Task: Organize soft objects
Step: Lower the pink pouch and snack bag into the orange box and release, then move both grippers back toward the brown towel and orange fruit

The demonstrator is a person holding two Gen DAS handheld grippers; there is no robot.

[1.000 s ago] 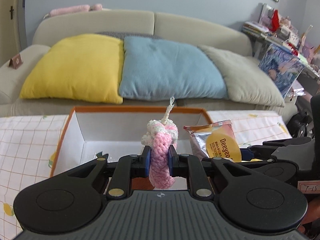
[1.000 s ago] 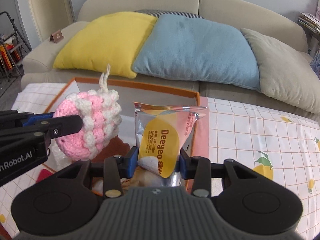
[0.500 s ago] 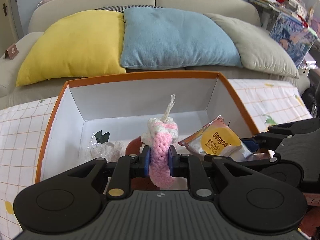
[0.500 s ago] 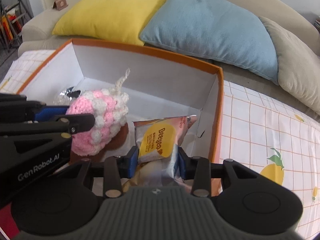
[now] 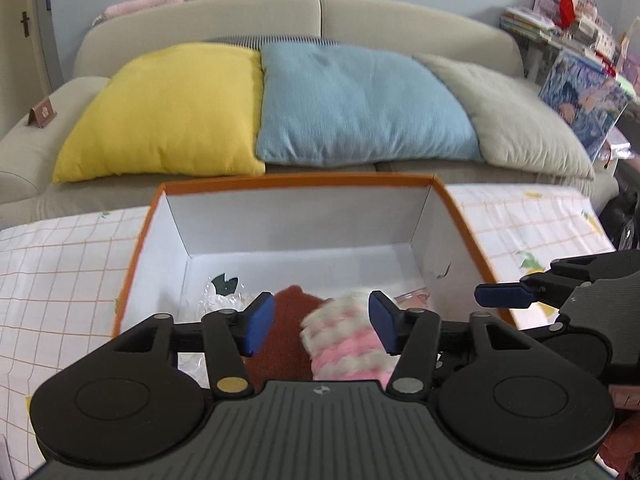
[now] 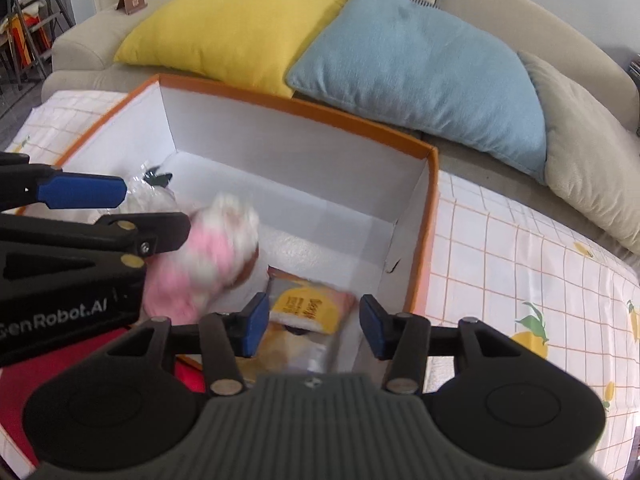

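Observation:
An orange-rimmed white box (image 5: 296, 178) (image 6: 432, 152) stands on the checked cloth. My left gripper (image 5: 320, 322) is open over it; the pink and white crocheted toy (image 5: 344, 340) (image 6: 208, 256) is blurred, loose between the pads and dropping onto a brown soft item (image 5: 288, 320). My right gripper (image 6: 310, 326) is open above the yellow and silver snack packet (image 6: 308, 312), which lies in the box's near right corner. A clear plastic bag (image 5: 224, 296) lies at the box's left.
A sofa with yellow (image 5: 168, 108), blue (image 5: 356, 100) and beige (image 5: 508, 116) cushions stands behind the table. The lemon-print checked tablecloth (image 6: 520, 280) spreads around the box. A red item (image 6: 16, 432) lies at the near left.
Both grippers have opened. The crocheted toy has left the left pads and tips down into the box. The snack packet has dropped from the right pads into the box.

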